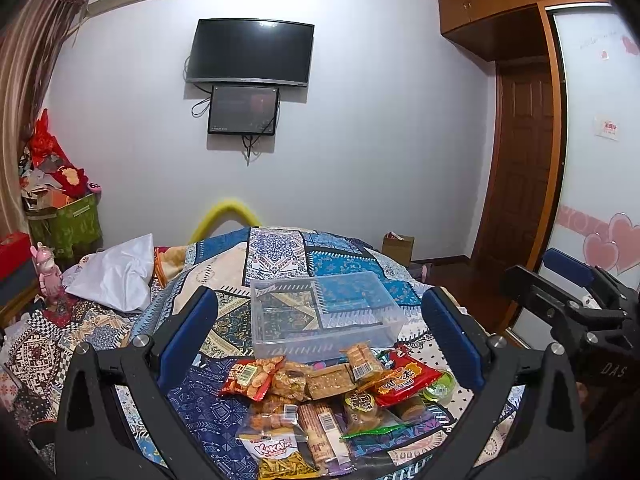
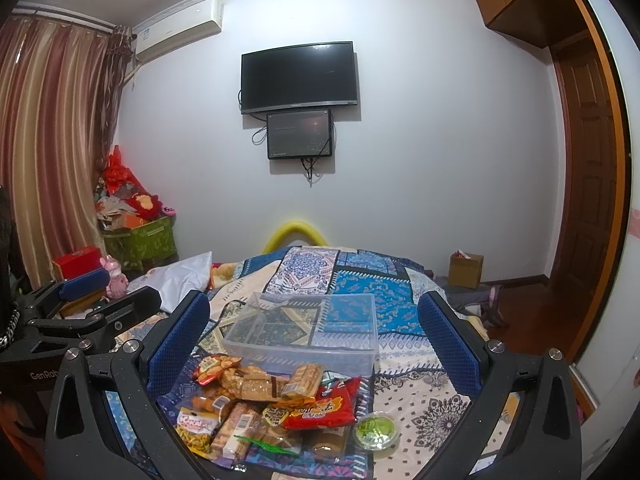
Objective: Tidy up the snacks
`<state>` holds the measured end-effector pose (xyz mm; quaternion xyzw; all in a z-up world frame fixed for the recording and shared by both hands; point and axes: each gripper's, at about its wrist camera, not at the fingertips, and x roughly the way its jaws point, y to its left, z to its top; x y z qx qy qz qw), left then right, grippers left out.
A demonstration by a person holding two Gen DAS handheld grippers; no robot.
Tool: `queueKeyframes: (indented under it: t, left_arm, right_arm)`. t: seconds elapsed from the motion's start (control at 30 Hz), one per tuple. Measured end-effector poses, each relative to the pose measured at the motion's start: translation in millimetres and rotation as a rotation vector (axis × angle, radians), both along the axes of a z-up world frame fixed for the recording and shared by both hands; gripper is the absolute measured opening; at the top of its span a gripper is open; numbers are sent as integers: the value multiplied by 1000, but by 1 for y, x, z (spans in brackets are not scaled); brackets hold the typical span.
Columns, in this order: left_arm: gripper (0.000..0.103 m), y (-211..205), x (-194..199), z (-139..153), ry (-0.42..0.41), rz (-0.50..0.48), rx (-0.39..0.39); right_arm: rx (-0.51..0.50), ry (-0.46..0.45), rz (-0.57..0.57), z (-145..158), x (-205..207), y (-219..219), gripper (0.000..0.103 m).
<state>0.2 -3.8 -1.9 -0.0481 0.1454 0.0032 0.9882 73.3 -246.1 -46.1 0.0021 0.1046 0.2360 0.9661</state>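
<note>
A heap of snack packets [image 1: 320, 396] [image 2: 272, 404] lies on the patterned bedspread, just in front of a clear plastic bin [image 1: 324, 312] [image 2: 308, 328] that holds nothing. A red packet [image 1: 400, 382] [image 2: 320, 408] and a small green-lidded cup [image 1: 440, 390] [image 2: 376, 428] sit at the heap's right side. My left gripper [image 1: 320, 320] hangs open above the heap, with nothing between its blue pads [image 1: 188, 332]. My right gripper [image 2: 316, 328] is also open and holds nothing. Each gripper shows at the edge of the other's view.
The bed's quilt [image 2: 352, 292] stretches behind the bin. A white pillow [image 1: 116, 272] and a pink toy [image 1: 48, 276] lie to the left. A green box of clutter [image 2: 140, 240] stands by the curtain. A cardboard box [image 2: 466, 270] and a wooden door [image 2: 584, 168] are on the right.
</note>
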Motion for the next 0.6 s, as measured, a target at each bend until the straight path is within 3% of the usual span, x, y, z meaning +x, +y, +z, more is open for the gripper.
queueKeyframes:
  t: [0.4, 0.6]
  left_arm:
    - [103, 0, 8, -9, 25, -11, 2]
    - [103, 7, 26, -29, 110, -19, -14]
  right_arm:
    - [0, 18, -1, -7, 6, -1, 103]
    - [-17, 128, 1, -30, 27, -4, 103]
